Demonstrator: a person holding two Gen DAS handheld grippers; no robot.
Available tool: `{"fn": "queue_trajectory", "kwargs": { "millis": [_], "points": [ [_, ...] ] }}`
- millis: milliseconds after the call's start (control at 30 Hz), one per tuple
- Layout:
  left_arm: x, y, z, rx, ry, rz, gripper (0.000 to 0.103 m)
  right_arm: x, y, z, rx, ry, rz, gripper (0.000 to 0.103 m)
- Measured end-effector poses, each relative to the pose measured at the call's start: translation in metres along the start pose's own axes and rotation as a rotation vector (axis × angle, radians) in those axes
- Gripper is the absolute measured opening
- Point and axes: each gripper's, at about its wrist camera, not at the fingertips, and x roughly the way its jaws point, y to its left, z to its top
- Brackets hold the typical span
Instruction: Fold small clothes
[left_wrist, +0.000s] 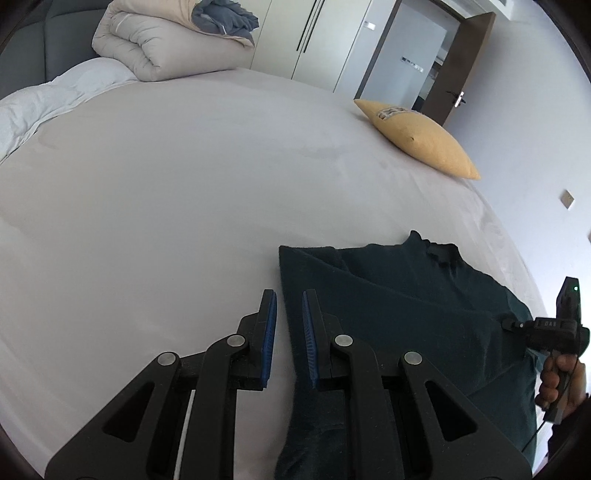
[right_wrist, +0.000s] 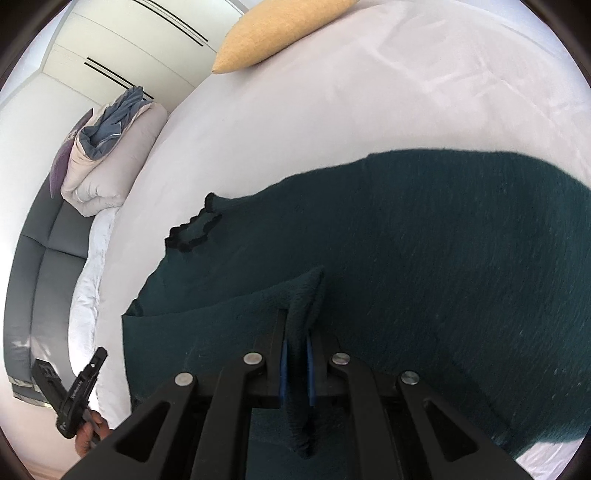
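A dark teal knit sweater (right_wrist: 424, 240) lies spread on the pale bed sheet (left_wrist: 184, 203), its scalloped collar (right_wrist: 195, 229) towards the headboard. My right gripper (right_wrist: 297, 332) is shut on a raised fold of the sweater, which stands up between the blue pads. My left gripper (left_wrist: 289, 295) hovers over the sweater's (left_wrist: 406, 314) left edge. Its jaws stand a narrow gap apart, and only sheet and the garment's edge show below them, nothing pinched. In the right wrist view the left gripper (right_wrist: 100, 354) sits just off that edge. A hand (left_wrist: 557, 384) holds the right tool at the far right.
A yellow pillow (left_wrist: 417, 140) lies beyond the sweater near the bed's far edge. A rolled beige duvet (left_wrist: 159, 40) with a blue-grey cloth on top sits by the grey headboard (right_wrist: 44, 258). A white wardrobe (left_wrist: 314, 37) and an open door stand behind.
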Motion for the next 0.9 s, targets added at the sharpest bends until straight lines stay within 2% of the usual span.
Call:
{"fn": "queue_trajectory", "kwargs": {
  "millis": [233, 367, 633, 900],
  "points": [
    [0.006, -0.012, -0.002, 0.044, 0.014, -0.013, 0.014, 0.003, 0.000, 0.007, -0.010, 0.000, -0.021, 0.007],
    [0.015, -0.028, -0.002, 0.089, 0.024, 0.002, 0.014, 0.005, -0.006, 0.007, -0.010, 0.019, 0.003, 0.007],
    [0.055, -0.062, -0.018, 0.232, 0.124, 0.110, 0.014, 0.003, -0.009, 0.007, -0.007, 0.025, 0.015, 0.007],
    [0.059, -0.061, -0.033, 0.278, 0.095, 0.132, 0.014, 0.002, -0.017, 0.009, 0.011, 0.010, 0.054, 0.006]
  ]
}}
